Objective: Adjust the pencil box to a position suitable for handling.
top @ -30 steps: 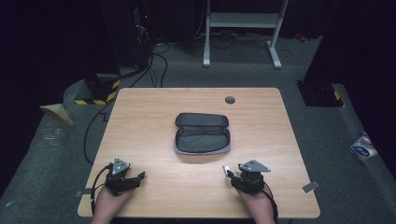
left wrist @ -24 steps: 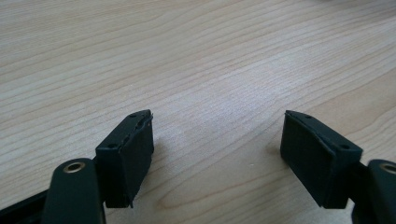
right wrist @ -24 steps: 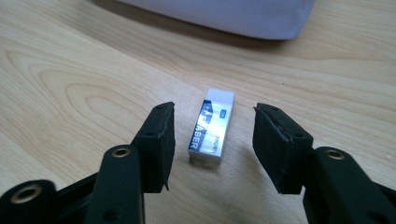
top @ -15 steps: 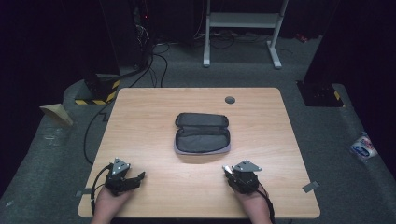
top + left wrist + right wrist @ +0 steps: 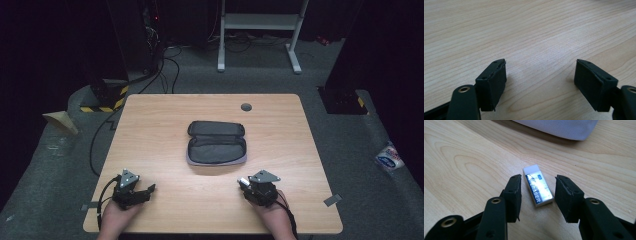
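Eraser: white block in a dark printed sleeve, lying flat on the desk near the front edge on the person's right side; seen in the high view as a small pale spot at the tip of the right gripper; it sits between that gripper and the open pencil case, apart from the case's near edge

Key relation: in the right gripper view the eraser lies directly between the two black jaws of the right gripper; its long axis runs roughly along the gripper's own line of sight, tilted slightly, bare white end pointing away toward the case; the jaws flank its long sides, so closing would pinch it across the short width; small gap visible on each side, neither pad touching yet as far as can be judged; gripper released, jaws apart, nothing held

Left gripper: jaws spread wide over bare wood, holding nothing; in the high view it rests at the front left of the desk, well apart from the eraser; the right hand is clearly the nearer one

Judgement: the grasp is lined up and not yet made; next move likely a straight close on the eraser, minding the slight skew of the block
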### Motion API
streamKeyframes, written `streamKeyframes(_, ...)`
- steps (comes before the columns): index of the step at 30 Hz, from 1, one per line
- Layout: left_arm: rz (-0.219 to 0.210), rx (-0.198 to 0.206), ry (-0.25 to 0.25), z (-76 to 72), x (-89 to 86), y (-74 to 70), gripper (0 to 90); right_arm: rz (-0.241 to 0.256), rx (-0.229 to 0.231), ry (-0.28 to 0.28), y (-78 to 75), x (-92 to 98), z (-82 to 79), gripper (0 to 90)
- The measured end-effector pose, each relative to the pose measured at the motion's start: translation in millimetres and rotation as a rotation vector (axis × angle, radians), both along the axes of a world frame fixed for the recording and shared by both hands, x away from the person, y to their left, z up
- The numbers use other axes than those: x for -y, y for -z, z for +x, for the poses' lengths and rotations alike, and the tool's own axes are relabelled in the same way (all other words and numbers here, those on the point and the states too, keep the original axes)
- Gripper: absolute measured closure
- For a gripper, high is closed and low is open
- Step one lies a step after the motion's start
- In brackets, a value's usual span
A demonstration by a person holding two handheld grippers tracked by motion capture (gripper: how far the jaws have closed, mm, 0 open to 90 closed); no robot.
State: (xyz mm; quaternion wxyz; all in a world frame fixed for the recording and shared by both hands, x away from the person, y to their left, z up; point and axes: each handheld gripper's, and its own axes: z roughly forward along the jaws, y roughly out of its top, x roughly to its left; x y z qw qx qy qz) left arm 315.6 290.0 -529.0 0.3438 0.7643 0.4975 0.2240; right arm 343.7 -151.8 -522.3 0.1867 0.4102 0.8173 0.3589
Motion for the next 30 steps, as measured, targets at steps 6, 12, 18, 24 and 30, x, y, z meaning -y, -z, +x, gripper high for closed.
streamKeyframes(6,0.001,0.0,0.0,-0.1,0.1,0.0,26.0,-0.016,0.006,0.006,0.8,-2.6,0.9,54.9)
streamKeyframes(12,0.003,-0.003,0.001,-0.3,0.2,-0.2,26.1,-0.012,0.008,-0.025,1.3,-3.0,2.7,59.5)
streamKeyframes(18,0.002,-0.003,-0.001,-0.4,0.3,-0.2,26.2,-0.015,0.013,-0.039,1.2,-3.6,2.1,66.9)
streamKeyframes(24,0.004,-0.002,-0.003,-0.4,0.4,-0.2,26.2,-0.018,0.017,-0.044,1.2,-4.1,1.3,71.4)
streamKeyframes(30,0.003,-0.002,-0.003,-0.4,0.5,-0.2,26.2,-0.017,0.019,-0.045,1.1,-4.0,1.2,72.0)
